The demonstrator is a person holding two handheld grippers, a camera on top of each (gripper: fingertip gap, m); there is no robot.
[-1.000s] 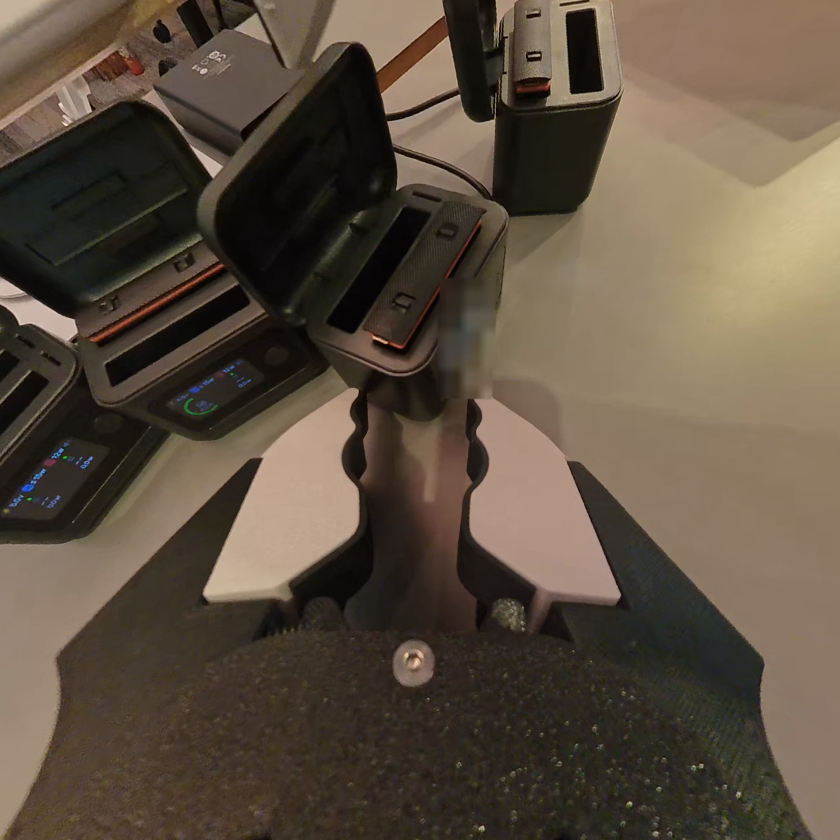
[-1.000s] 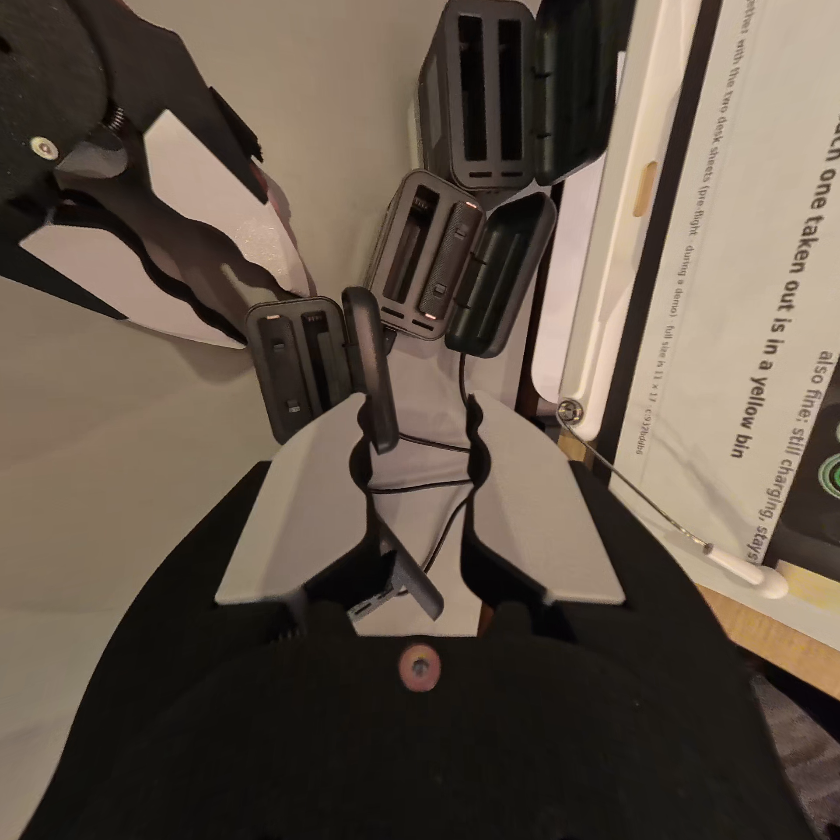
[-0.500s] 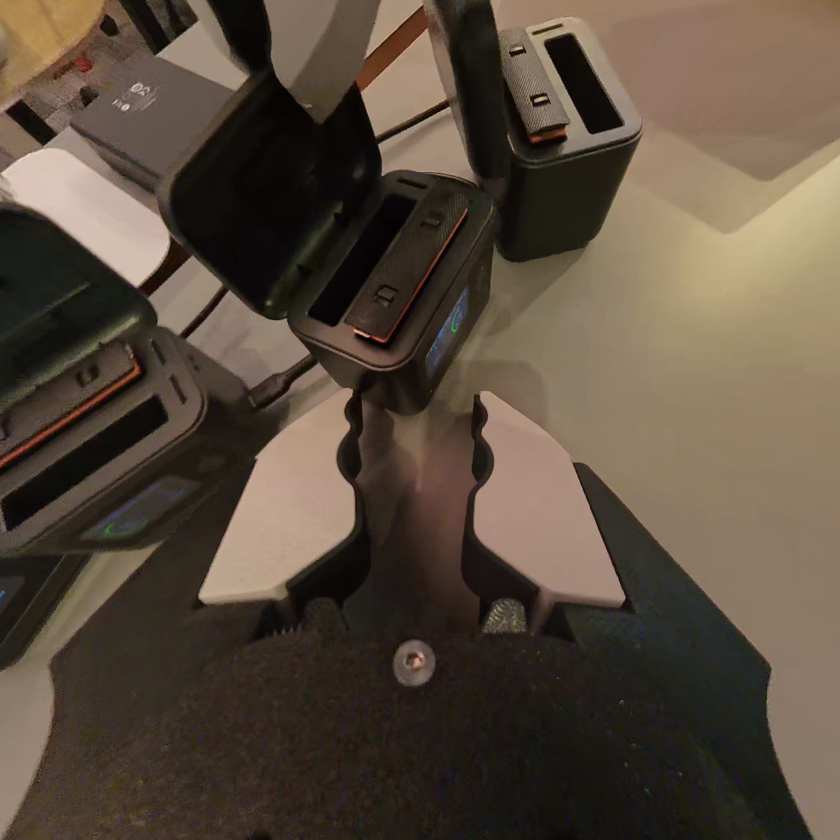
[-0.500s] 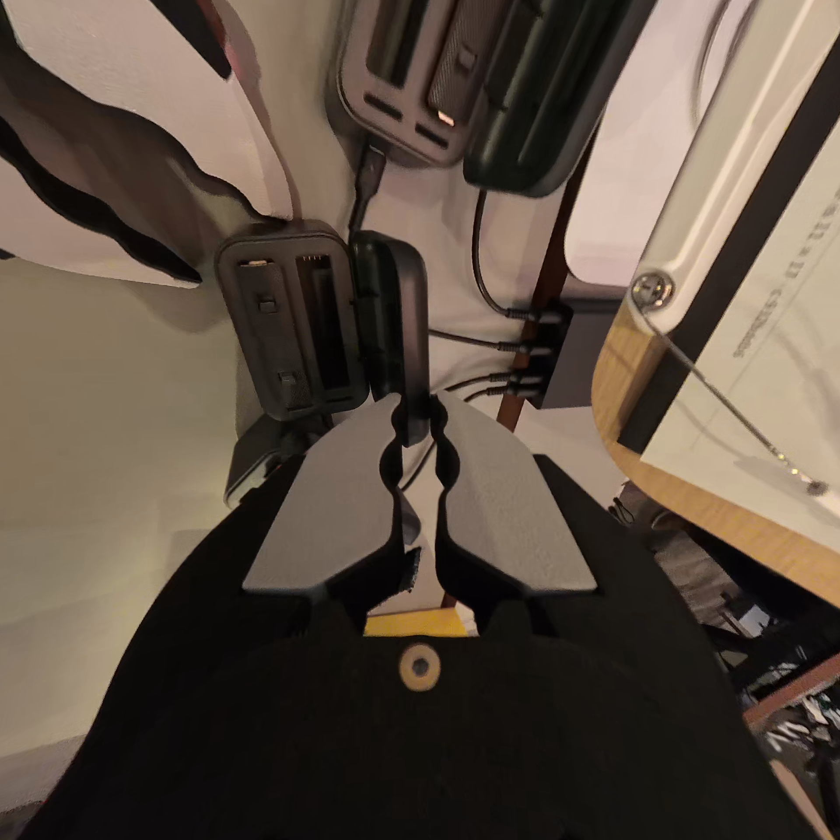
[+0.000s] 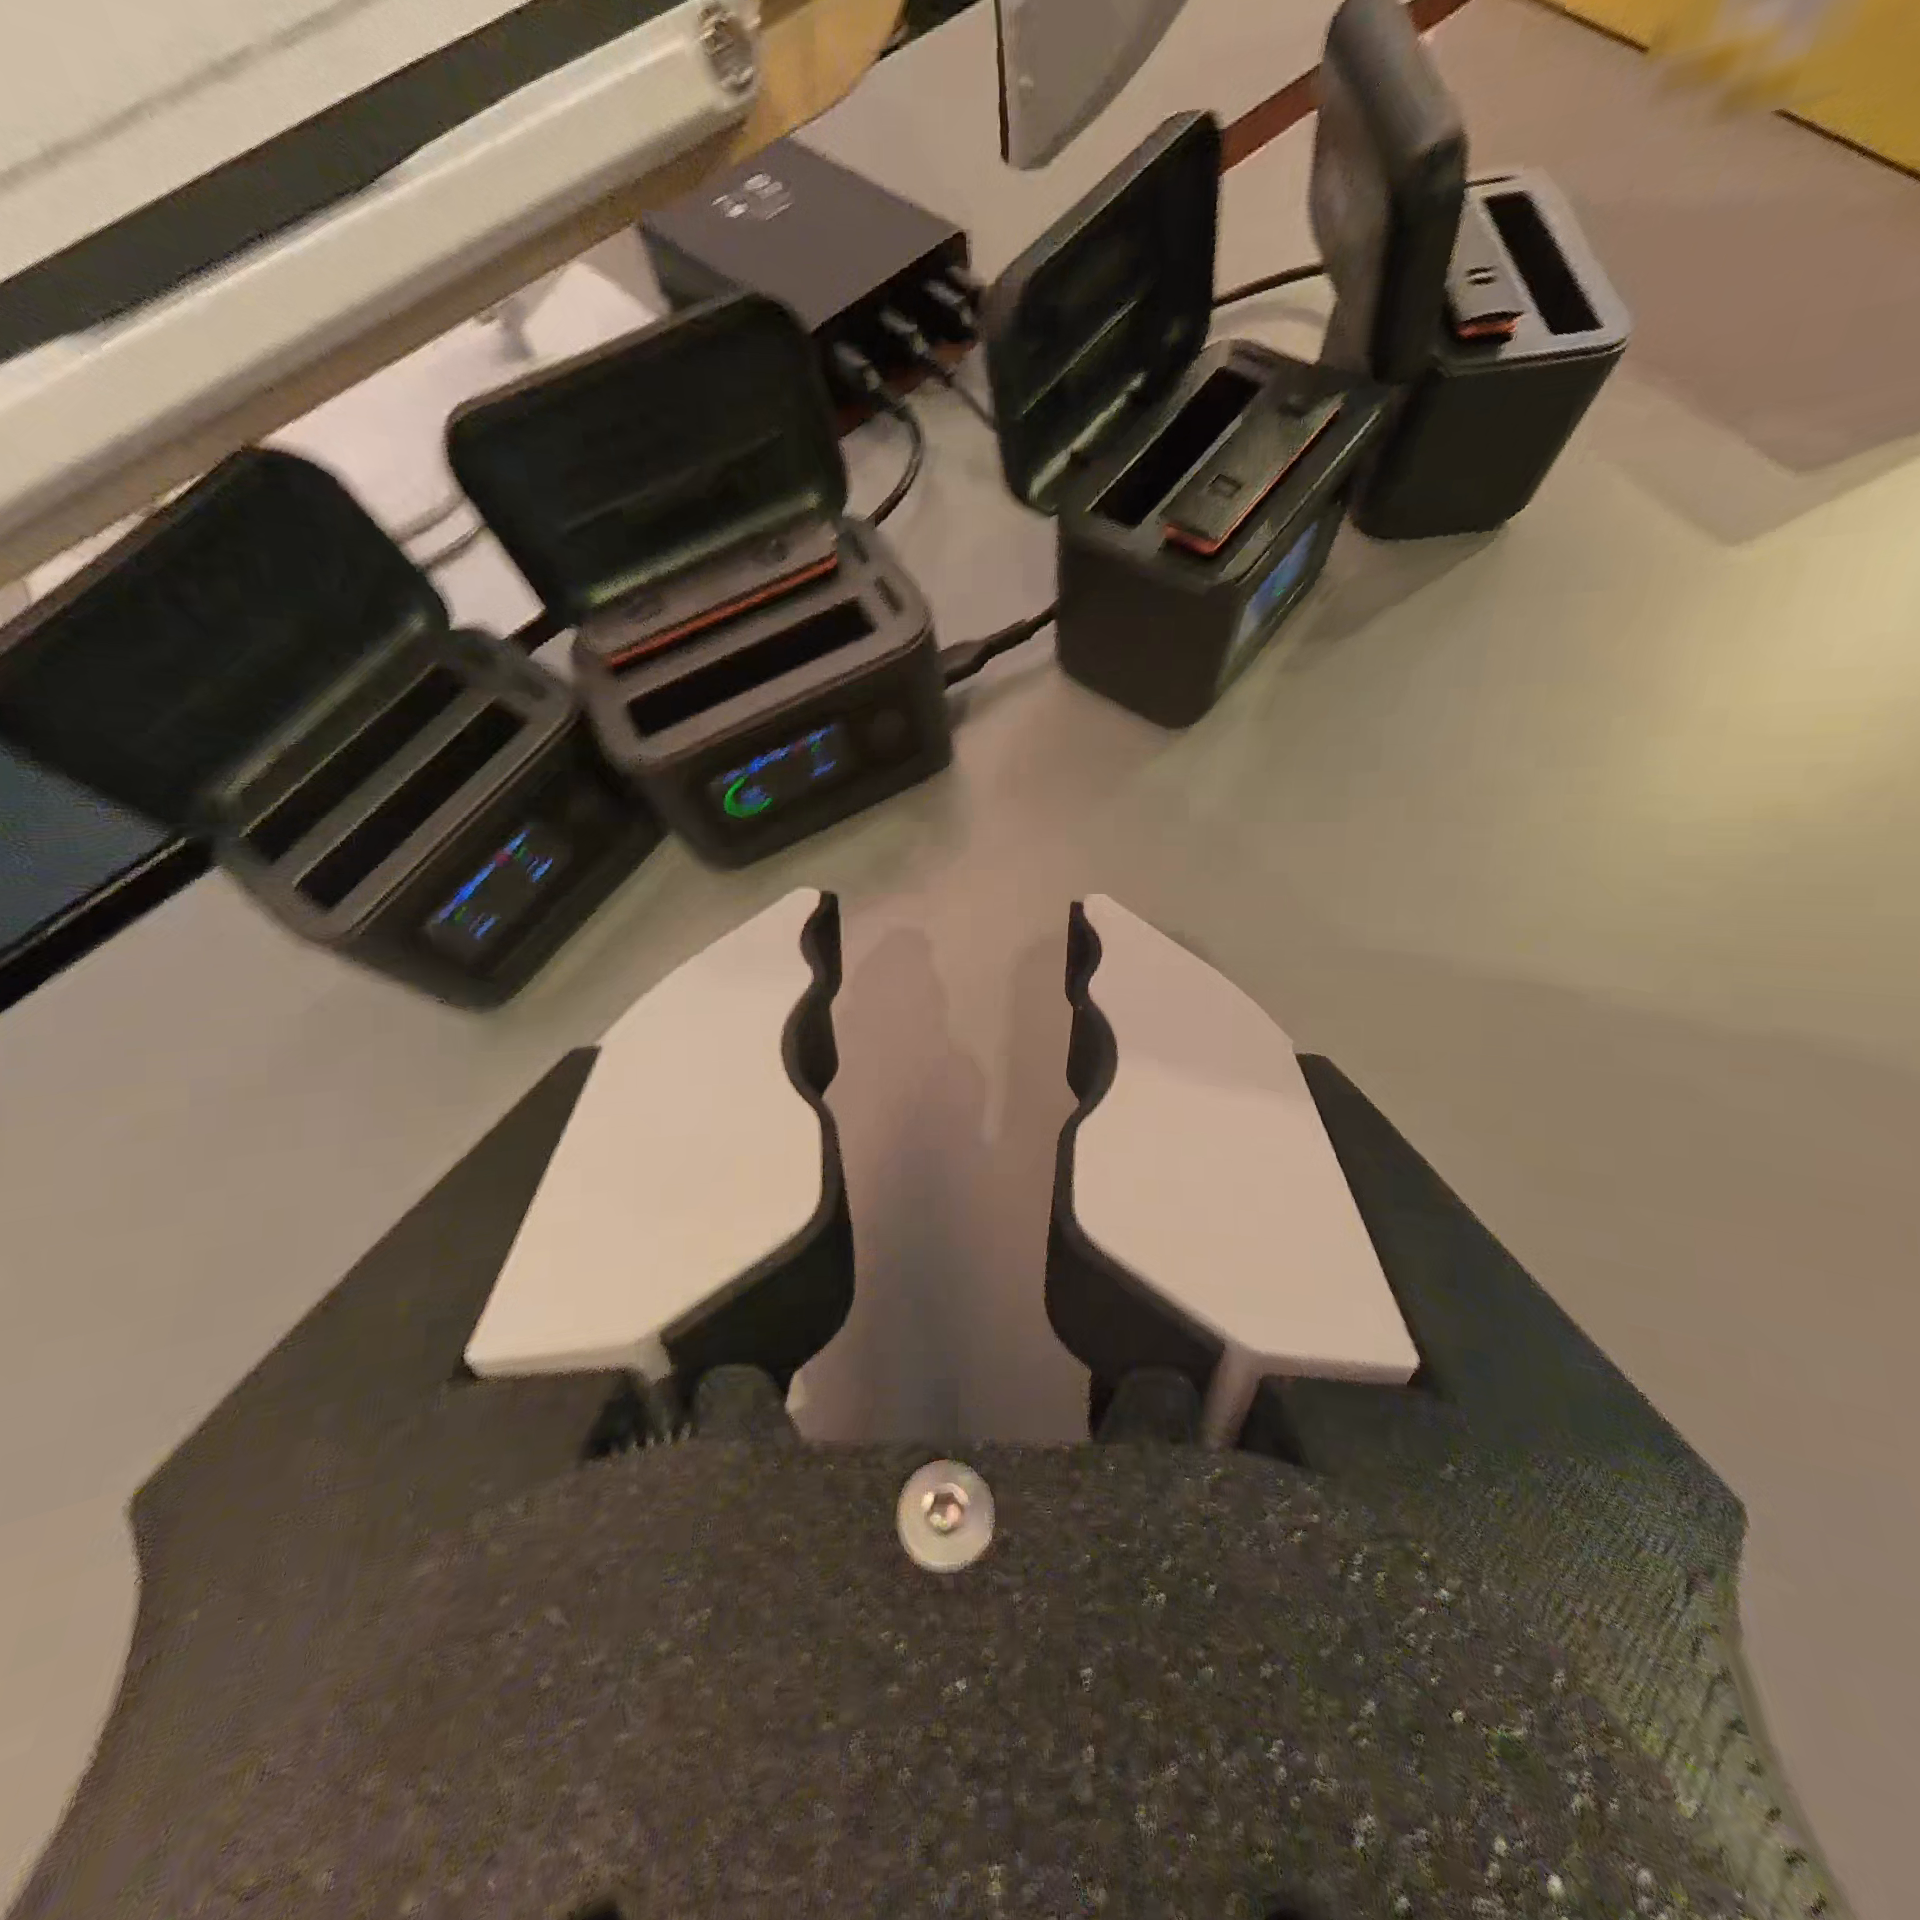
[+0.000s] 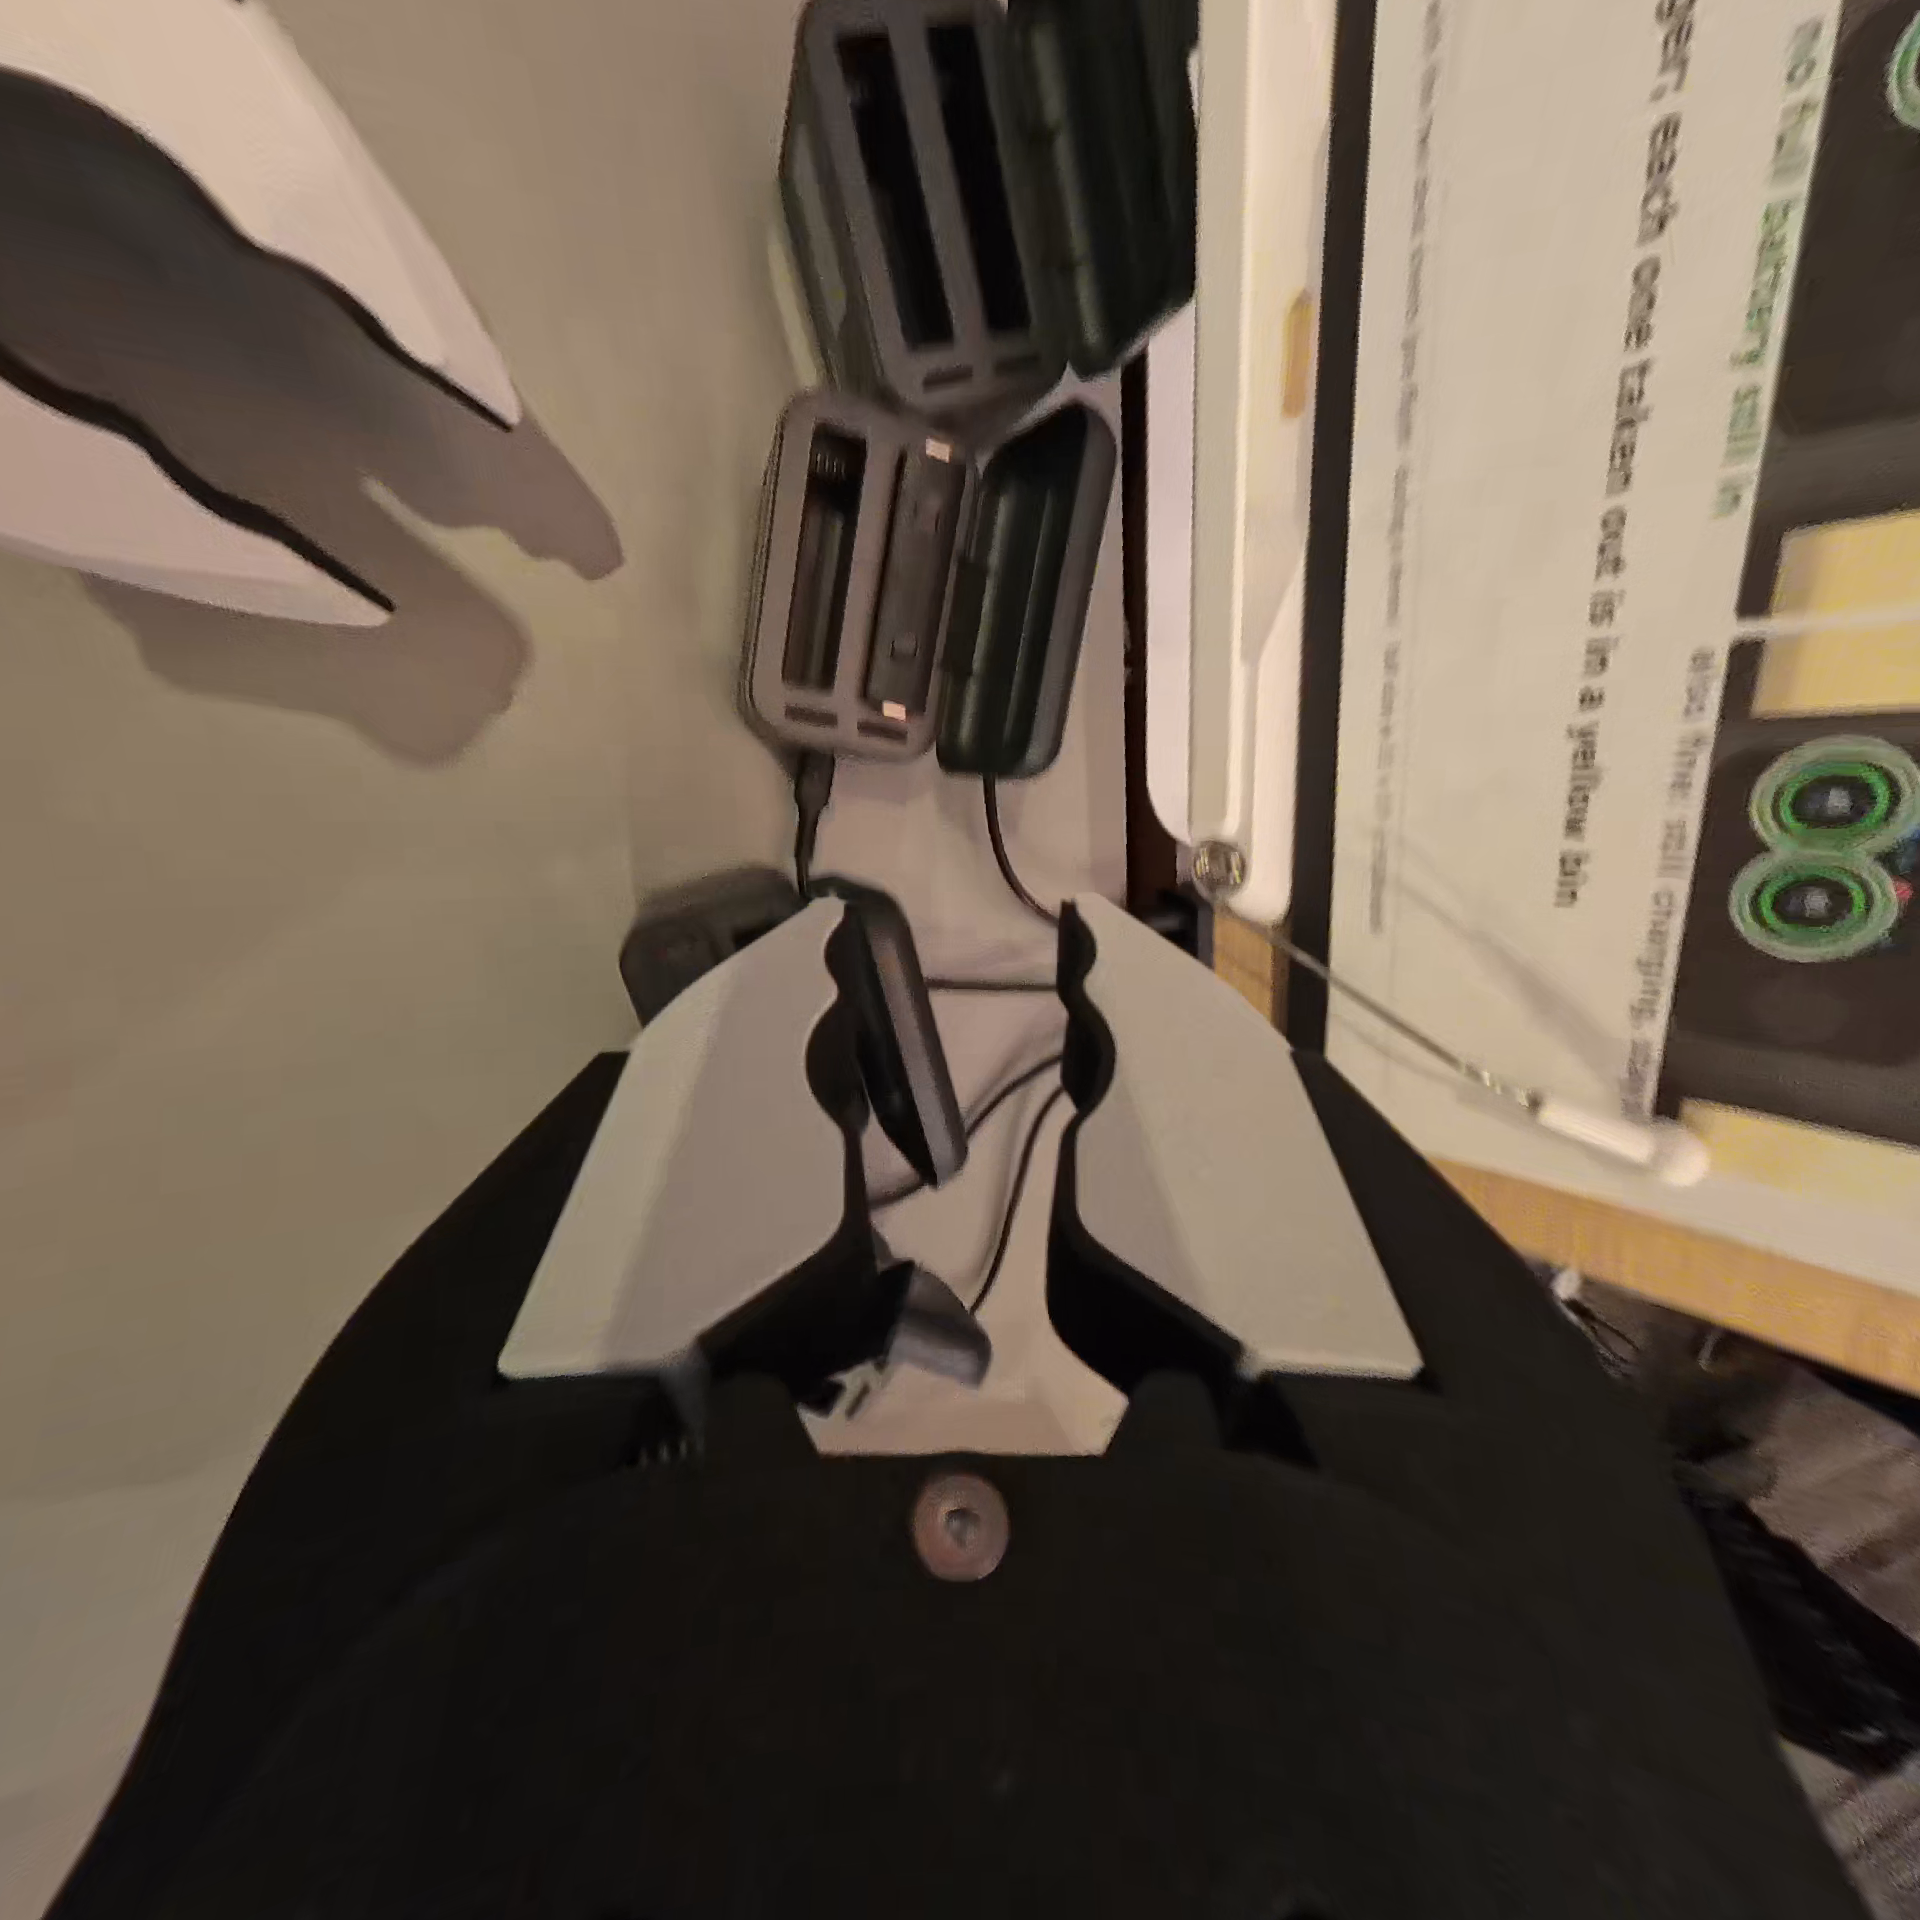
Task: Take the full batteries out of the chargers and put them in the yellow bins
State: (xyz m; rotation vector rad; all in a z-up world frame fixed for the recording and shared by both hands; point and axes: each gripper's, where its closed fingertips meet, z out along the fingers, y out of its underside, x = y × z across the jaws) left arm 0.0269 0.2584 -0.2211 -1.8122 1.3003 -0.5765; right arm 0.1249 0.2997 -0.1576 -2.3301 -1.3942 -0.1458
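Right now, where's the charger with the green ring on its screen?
Left wrist view, centre-left: the green-ring charger stands lid-open on the table, between the leftmost charger and the third charger.

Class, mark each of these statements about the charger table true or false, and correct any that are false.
1. All four chargers in the left wrist view have their lids open. True.
2. The left gripper holds a battery between its jaws. False: the jaws stand apart with only bare table between them.
3. The leftmost charger has both slots empty. True.
4. The second charger from the left has a dark, unlit screen. False: its screen is lit, with a green arc.
5. The second charger from the right has a battery in one slot. True.
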